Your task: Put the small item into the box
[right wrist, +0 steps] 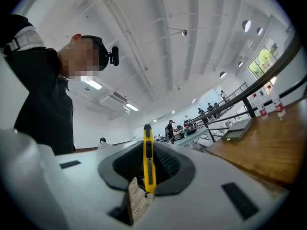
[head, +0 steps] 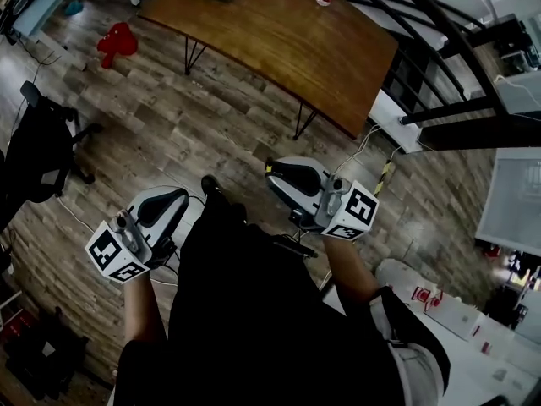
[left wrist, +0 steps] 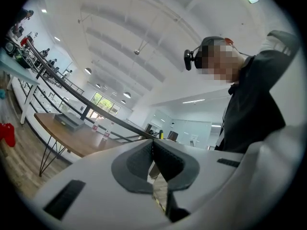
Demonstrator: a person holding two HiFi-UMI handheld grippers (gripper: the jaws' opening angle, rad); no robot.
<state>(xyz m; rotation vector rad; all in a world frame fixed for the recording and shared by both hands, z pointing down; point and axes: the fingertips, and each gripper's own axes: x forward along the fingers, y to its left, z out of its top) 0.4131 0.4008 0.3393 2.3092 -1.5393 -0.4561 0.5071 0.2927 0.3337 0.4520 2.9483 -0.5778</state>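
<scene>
Yellow slim plastic box-cutter (right wrist: 149, 159) is sitting clamped in the right gripper (right wrist: 147, 150), seemingly for carrying, while the left gripper (left wrist: 153, 145) is idling with jaws together.

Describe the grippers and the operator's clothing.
The left gripper and right gripper match: white moulded shells with dark grey ribbed jaws. Each has one of the white cubes with black square markers at its rear. The operator wears a black top.
</scene>
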